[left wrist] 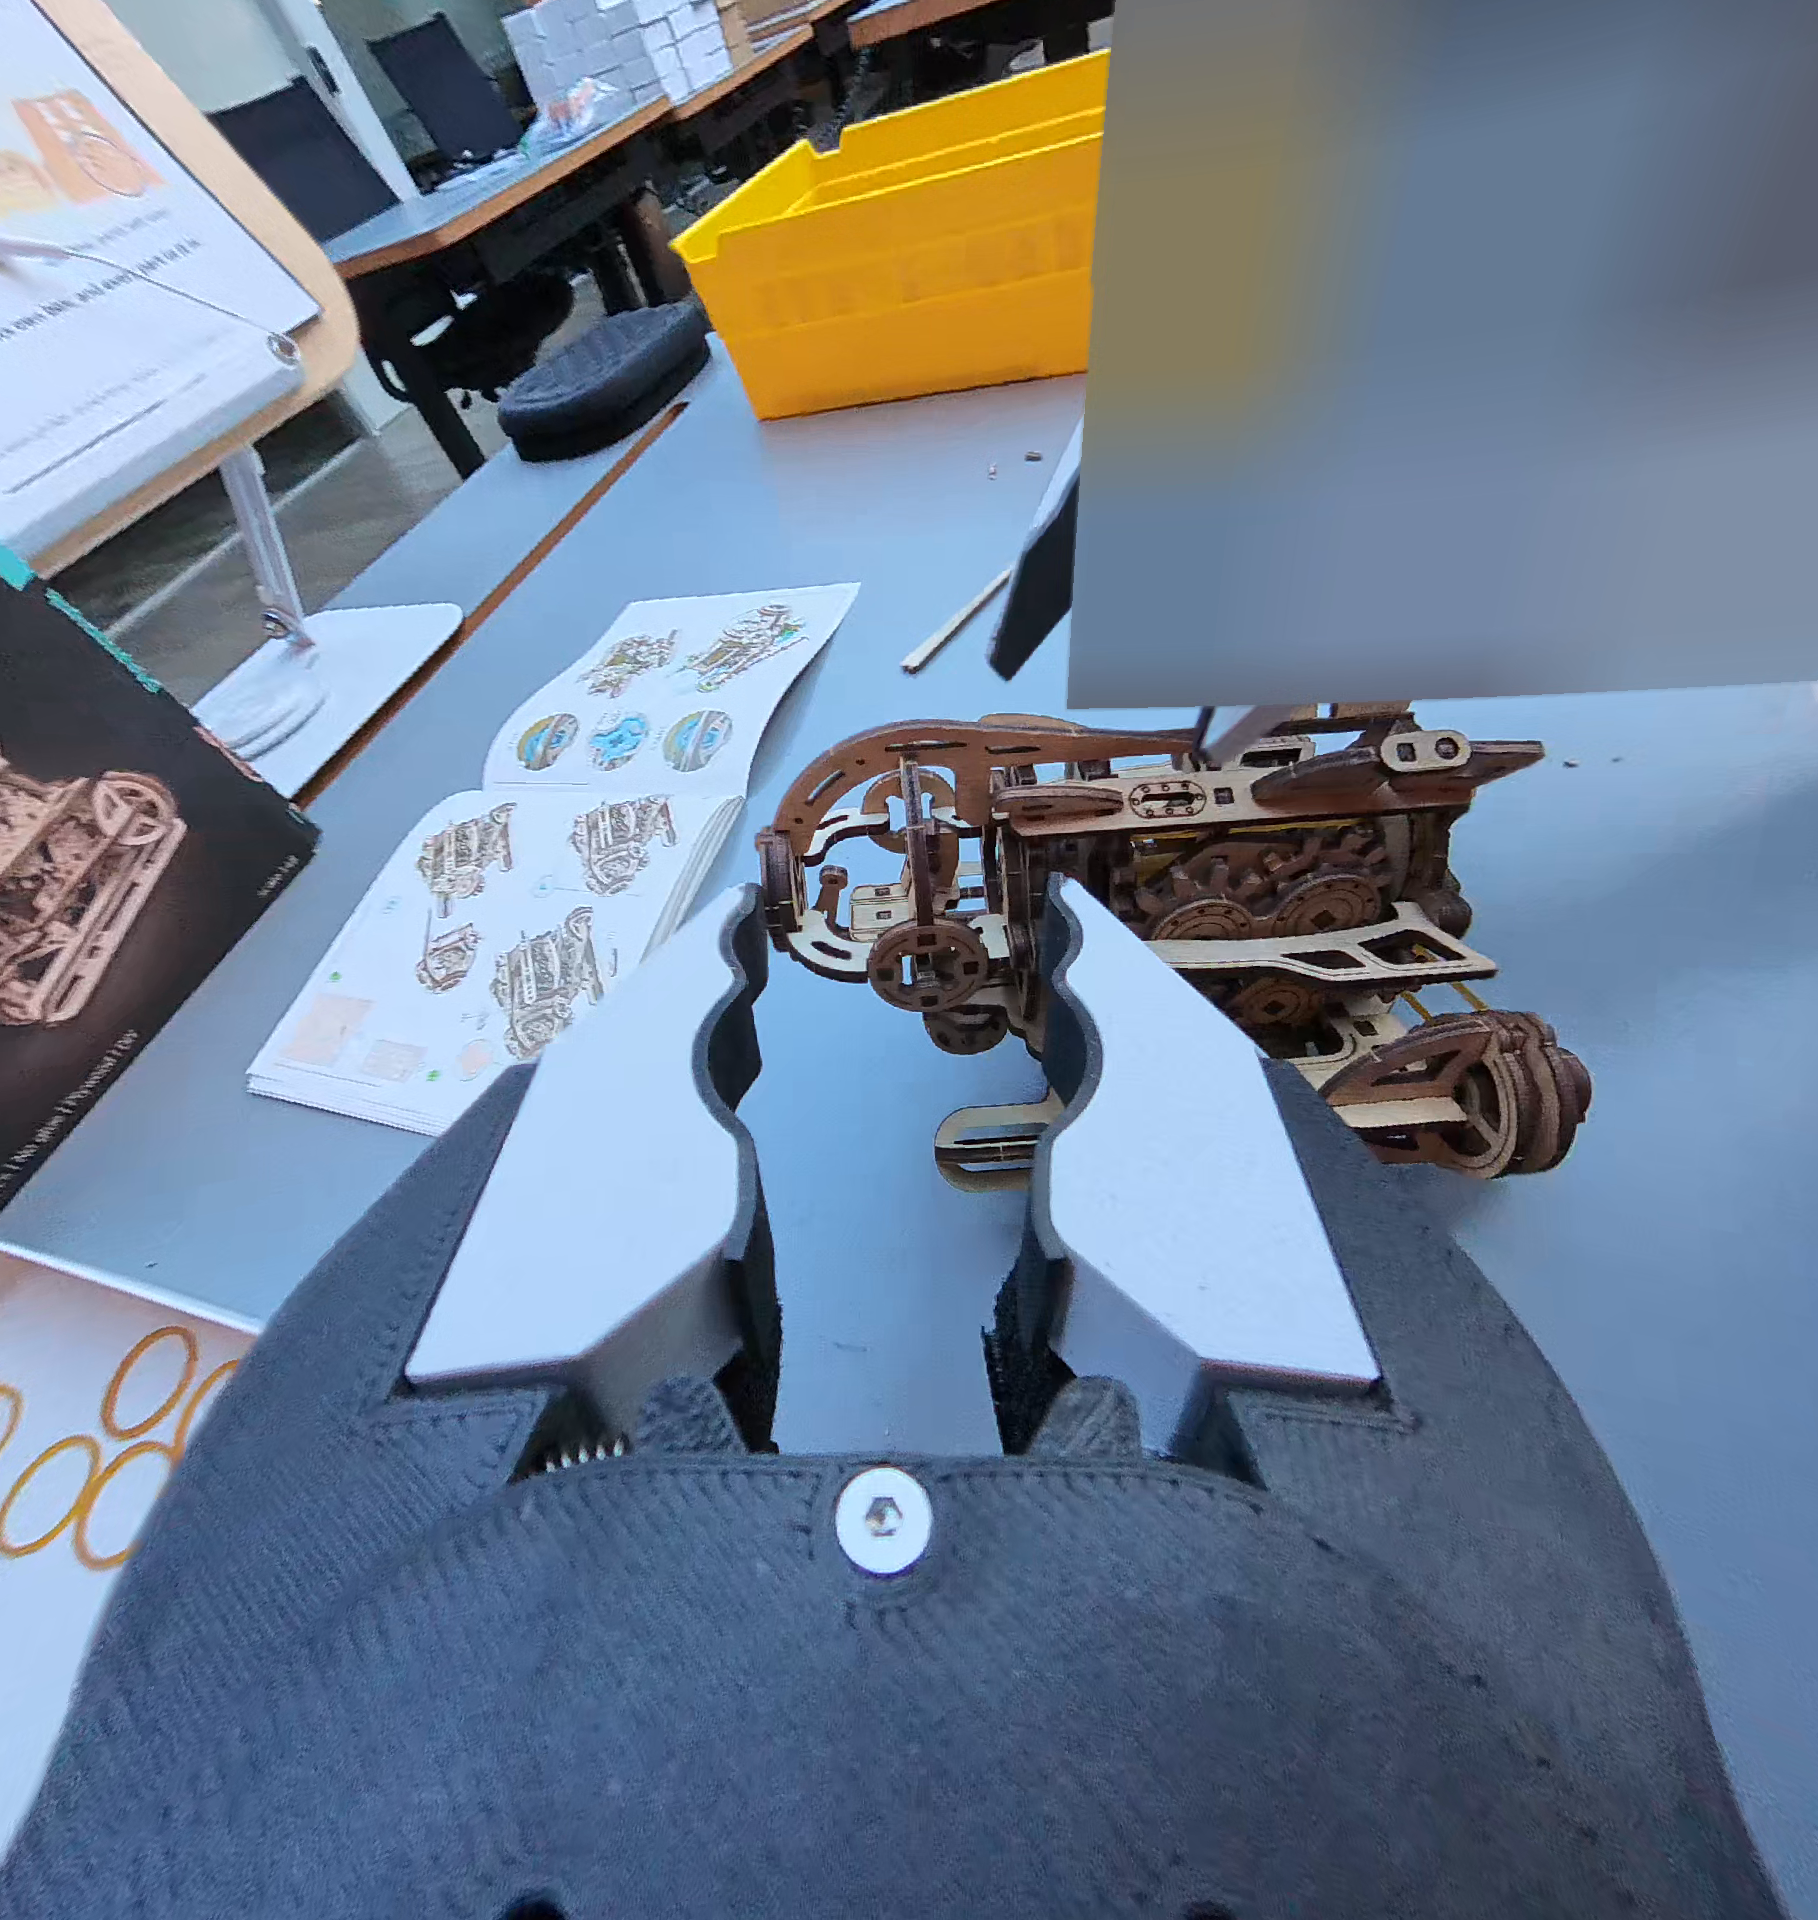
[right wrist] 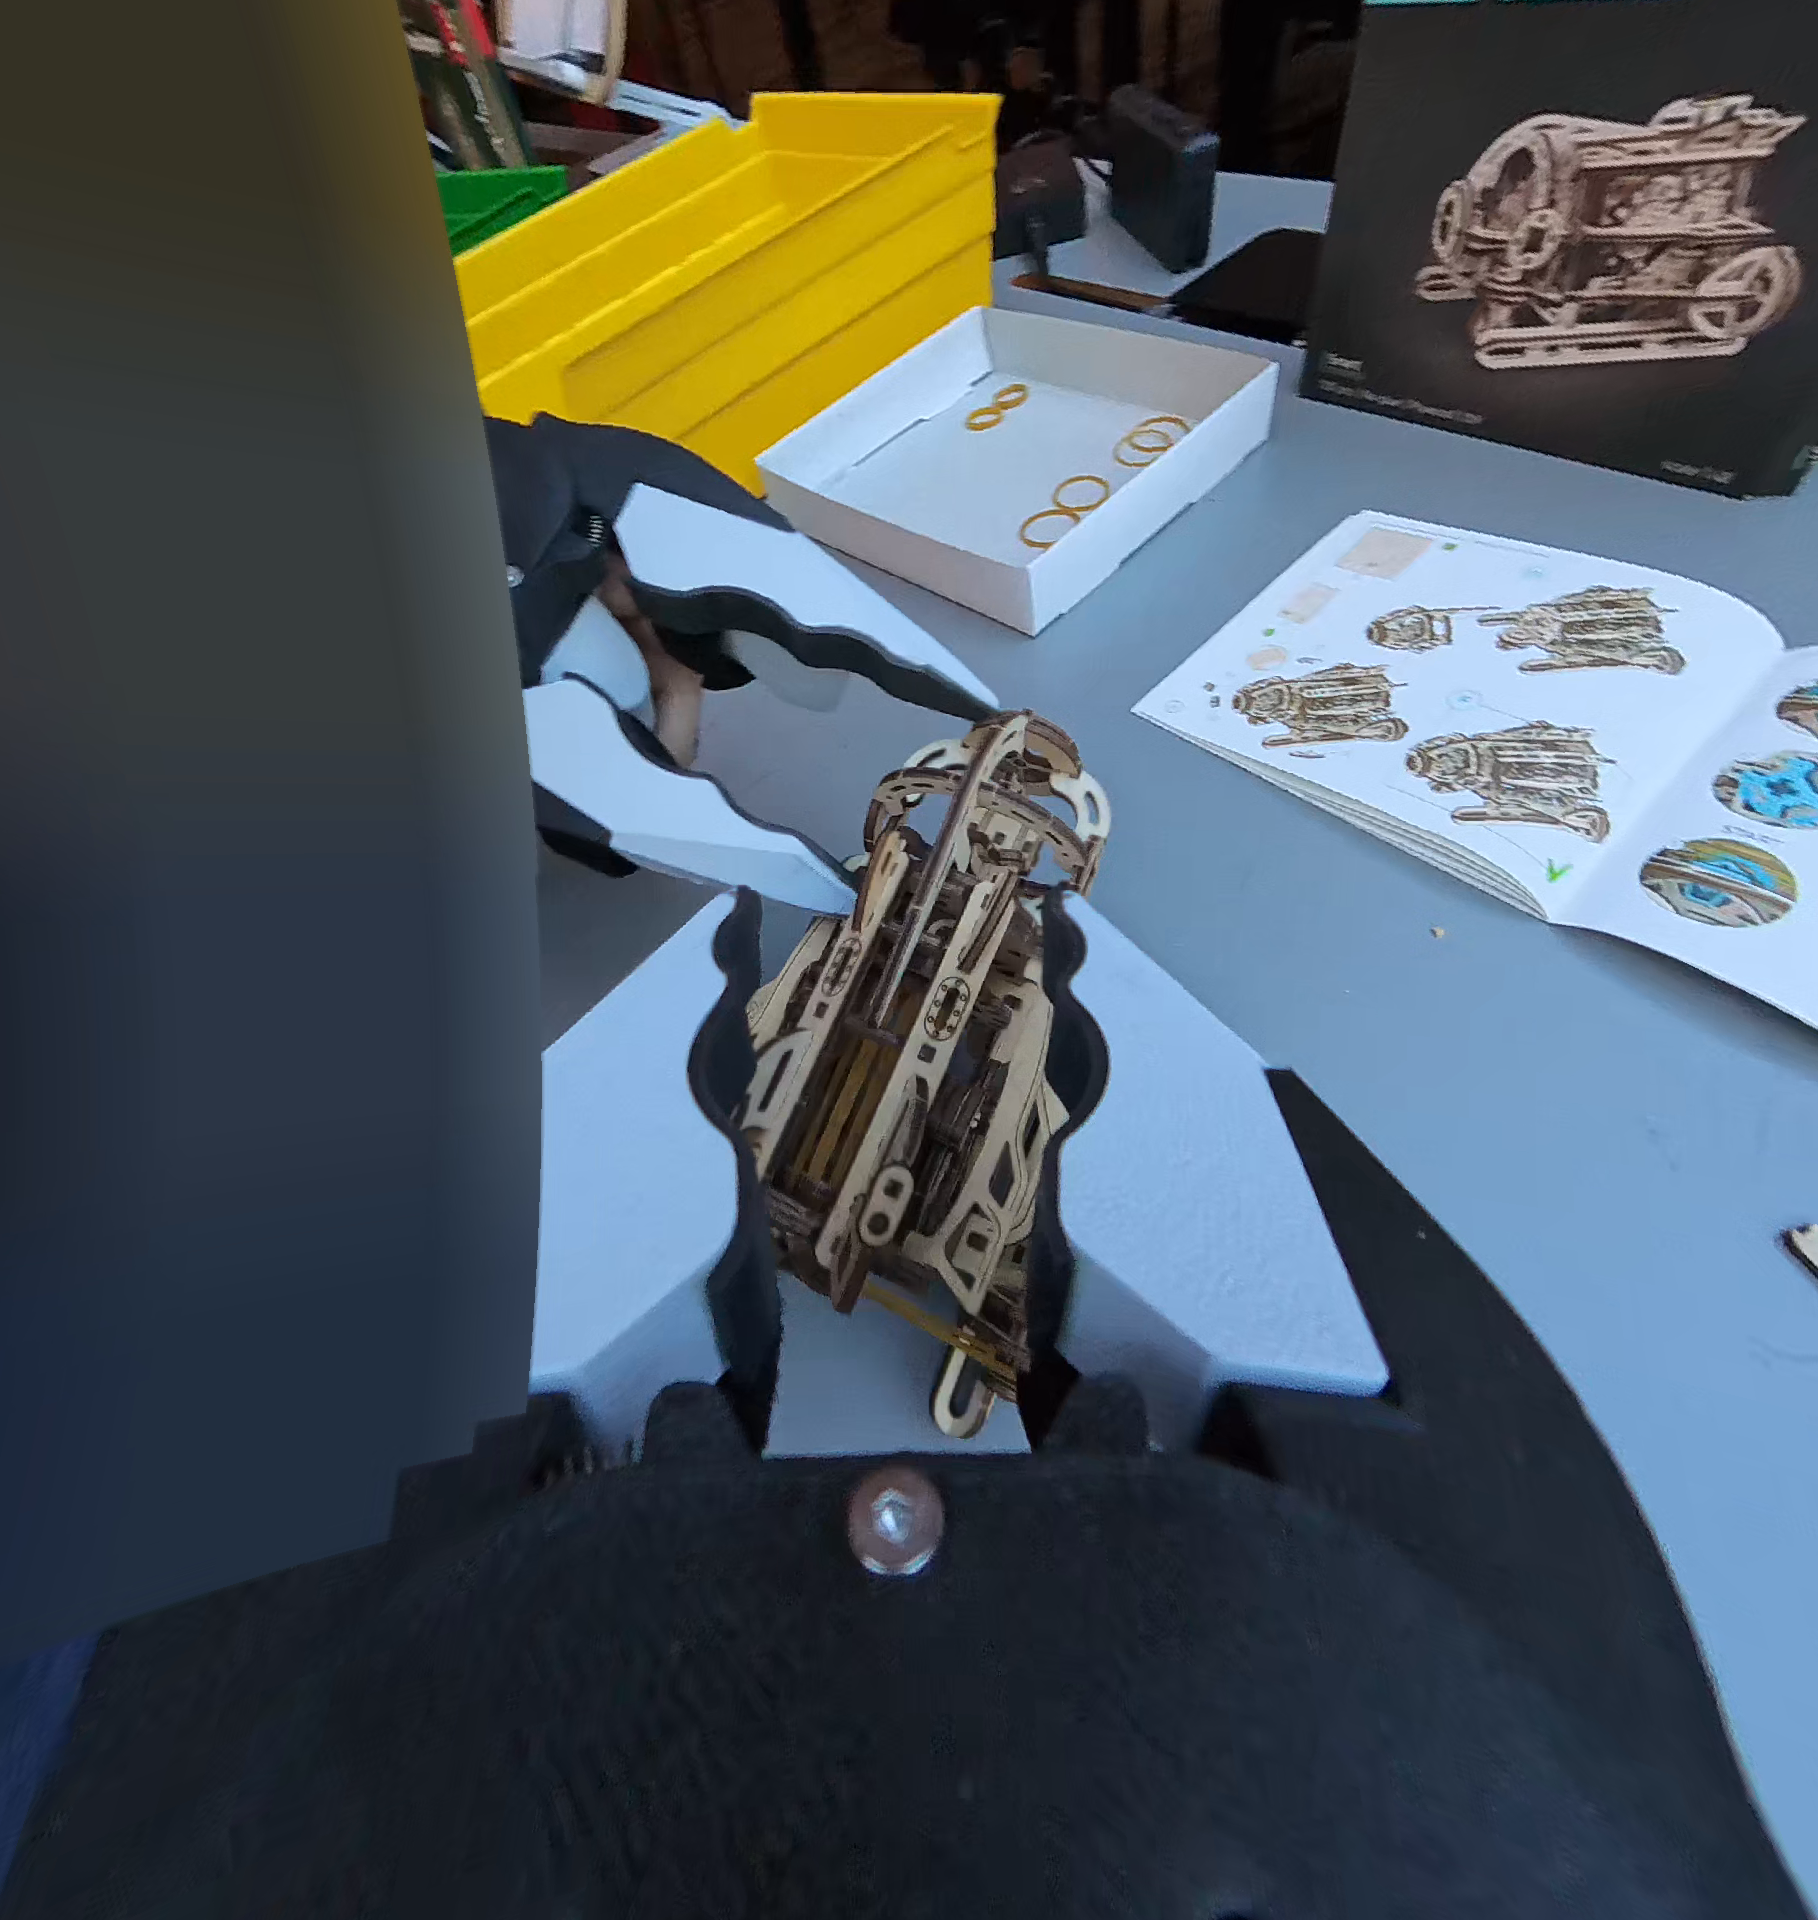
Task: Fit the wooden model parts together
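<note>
The brown wooden model point(left wrist: 1196, 894) lies on its side on the grey table point(left wrist: 884, 520). My left gripper point(left wrist: 910, 904) is open and empty, with its fingertips just short of the model's arched end. A small flat wooden tab point(left wrist: 978, 1143) lies by the left gripper's right finger. In the right wrist view the model point(right wrist: 915, 1091) is seen end-on and fills the gap between the spread fingers of my right gripper point(right wrist: 903, 904), which is open and seems to hover over the model. The left gripper point(right wrist: 915, 805) comes in from the left with its tips at the arch.
Yellow bins point(right wrist: 739, 260) stand at the back. A white tray point(right wrist: 1030, 592) holds several rubber bands. An open instruction booklet point(right wrist: 1507, 727) and the black kit box point(right wrist: 1611, 260) lie beyond the model. A thin wooden stick point(left wrist: 952, 623) lies on the table. A page stand point(left wrist: 105, 312) is far left. One gripper's finger ends stand about 5 centimetres off the other's.
</note>
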